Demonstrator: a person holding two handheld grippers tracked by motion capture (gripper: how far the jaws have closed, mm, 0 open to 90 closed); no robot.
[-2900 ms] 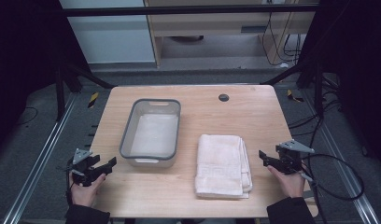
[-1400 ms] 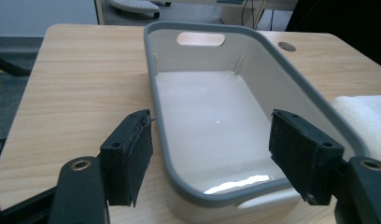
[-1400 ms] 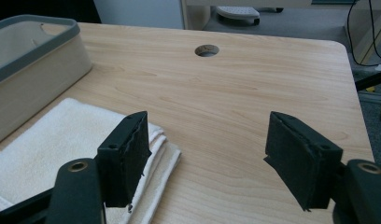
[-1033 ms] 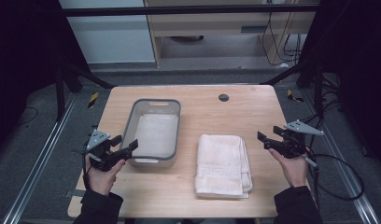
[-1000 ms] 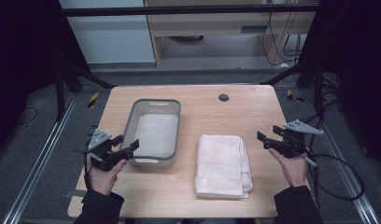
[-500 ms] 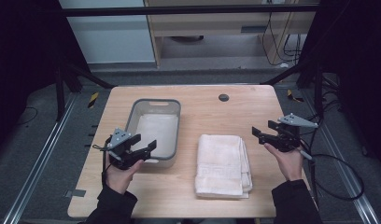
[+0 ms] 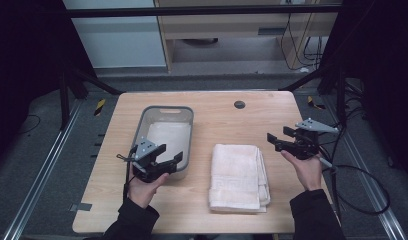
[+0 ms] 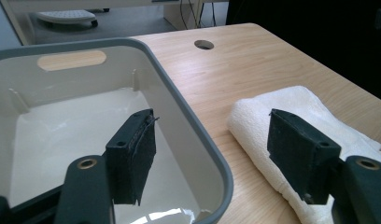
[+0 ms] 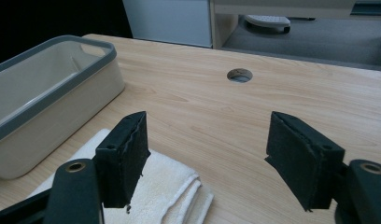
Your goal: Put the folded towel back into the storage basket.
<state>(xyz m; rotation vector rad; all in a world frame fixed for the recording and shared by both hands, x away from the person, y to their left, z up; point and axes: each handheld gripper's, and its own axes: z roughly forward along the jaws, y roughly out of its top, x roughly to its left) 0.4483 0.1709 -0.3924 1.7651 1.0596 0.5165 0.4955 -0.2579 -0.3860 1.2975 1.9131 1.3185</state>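
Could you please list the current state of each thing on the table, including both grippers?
Grey-rimmed white plastic tub: upright, empty.
White terry towel: folded, lying flat beside the tub, untouched.
Left gripper: open, holding nothing, over the tub's near corner.
Right gripper: open, holding nothing, to the right of the towel.
Light wooden table: round cable hole uncovered.

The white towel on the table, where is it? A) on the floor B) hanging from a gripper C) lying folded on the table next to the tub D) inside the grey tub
C: the folded white towel lies flat on the wooden table, just to the right of the grey tub and apart from it, with neither gripper holding it.
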